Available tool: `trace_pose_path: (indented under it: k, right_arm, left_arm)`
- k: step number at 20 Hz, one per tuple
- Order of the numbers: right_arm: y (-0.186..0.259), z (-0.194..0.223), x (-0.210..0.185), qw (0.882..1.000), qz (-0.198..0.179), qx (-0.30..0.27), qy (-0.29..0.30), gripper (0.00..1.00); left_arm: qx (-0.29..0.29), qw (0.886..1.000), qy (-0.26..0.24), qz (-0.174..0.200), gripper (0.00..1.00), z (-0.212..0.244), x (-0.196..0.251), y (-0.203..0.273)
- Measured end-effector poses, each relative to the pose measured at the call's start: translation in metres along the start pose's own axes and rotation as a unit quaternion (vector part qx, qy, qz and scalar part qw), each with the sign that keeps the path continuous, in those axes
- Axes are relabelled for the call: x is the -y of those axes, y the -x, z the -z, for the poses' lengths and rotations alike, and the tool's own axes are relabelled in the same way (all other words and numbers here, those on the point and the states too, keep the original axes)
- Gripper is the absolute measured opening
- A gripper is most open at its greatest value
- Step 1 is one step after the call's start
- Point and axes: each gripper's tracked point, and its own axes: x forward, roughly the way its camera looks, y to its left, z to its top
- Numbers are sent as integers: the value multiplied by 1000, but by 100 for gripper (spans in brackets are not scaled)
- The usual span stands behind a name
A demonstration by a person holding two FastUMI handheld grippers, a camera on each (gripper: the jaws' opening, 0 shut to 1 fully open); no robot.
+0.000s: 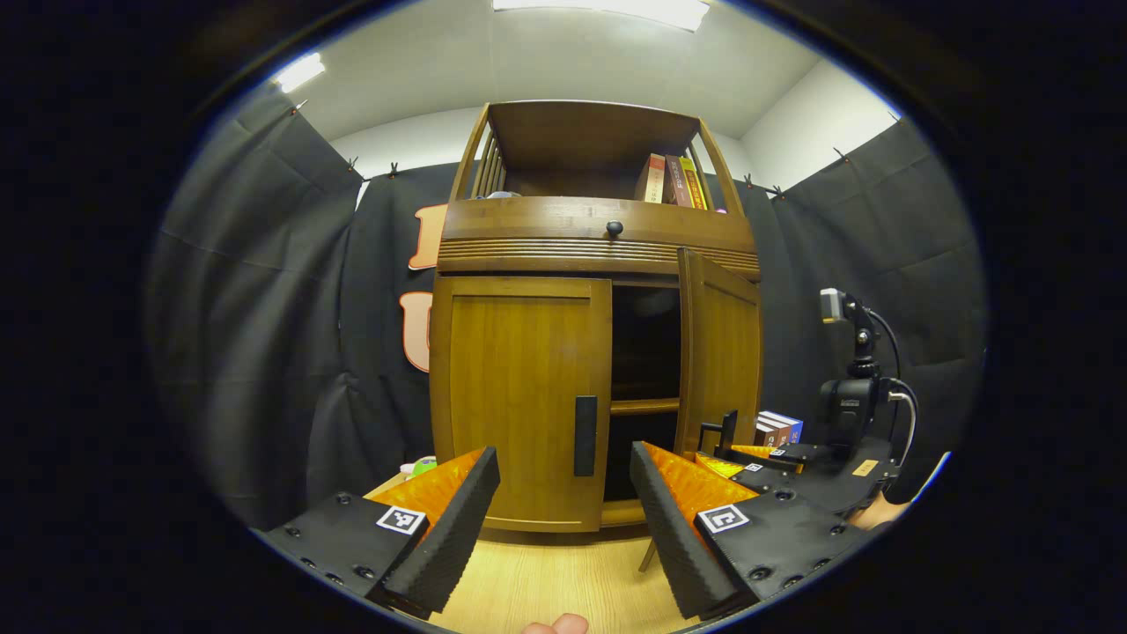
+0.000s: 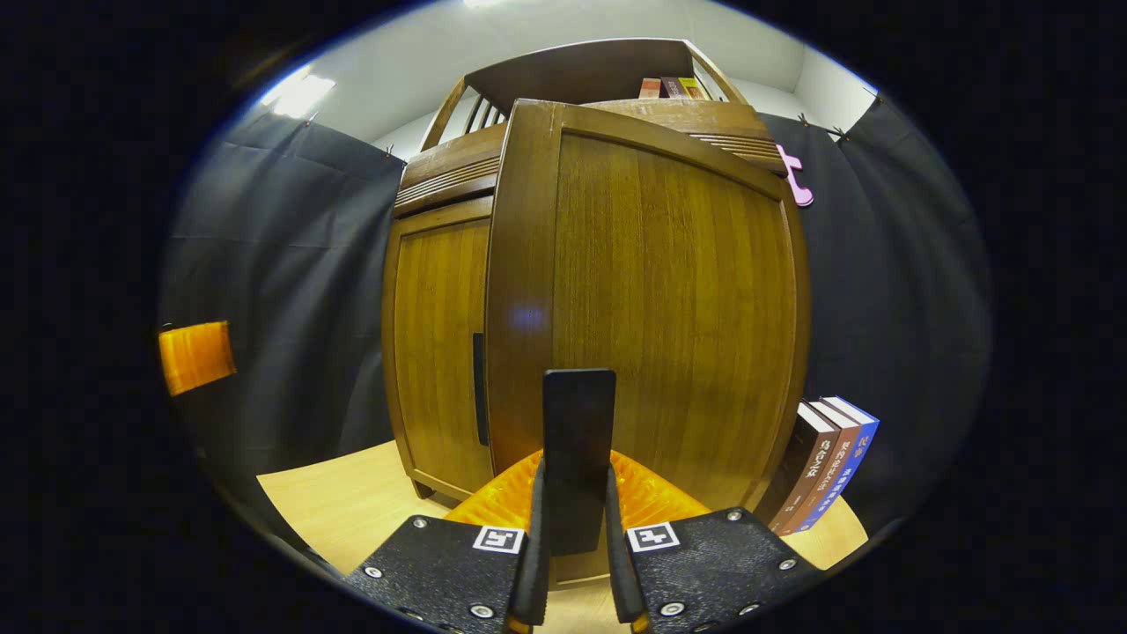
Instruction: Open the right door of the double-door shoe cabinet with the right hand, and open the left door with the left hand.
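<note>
The wooden shoe cabinet (image 1: pixel 599 238) stands on the table. Its left door (image 1: pixel 519 396) is closed, and a black handle (image 1: pixel 585 435) sits near its inner edge. My left gripper (image 1: pixel 563 519) is open a little in front of that handle, touching nothing. The right door (image 1: pixel 718 352) stands swung out, showing the dark inside with a shelf (image 1: pixel 644 407). In the right gripper view the right door (image 2: pixel 660 317) looms close, and my right gripper (image 2: pixel 572 537) is shut on its black handle (image 2: pixel 578 440). The right gripper (image 1: pixel 792 467) also shows at the door's edge in the left gripper view.
Several books (image 2: pixel 832 462) stand to the right of the cabinet, more books (image 1: pixel 671 180) on its top shelf. A drawer knob (image 1: pixel 615 228) sits above the doors. A black camera stand (image 1: pixel 850 387) is at the right. Light wooden tabletop (image 1: pixel 546 581) lies in front.
</note>
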Motion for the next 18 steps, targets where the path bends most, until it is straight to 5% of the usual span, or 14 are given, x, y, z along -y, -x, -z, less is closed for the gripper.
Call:
trace_pose_path:
  k: [15,16,18]
  right_arm:
    - [71,31,56,998,38,-42,8,27]
    - [77,33,61,998,39,-46,6,36]
    - [85,35,72,998,48,-49,-7,26]
  left_arm:
    - [-6,999,9,30,95,9,38,-10]
    - [-7,999,7,30,94,10,39,-10]
    - [-6,1000,5,29,95,9,40,-11]
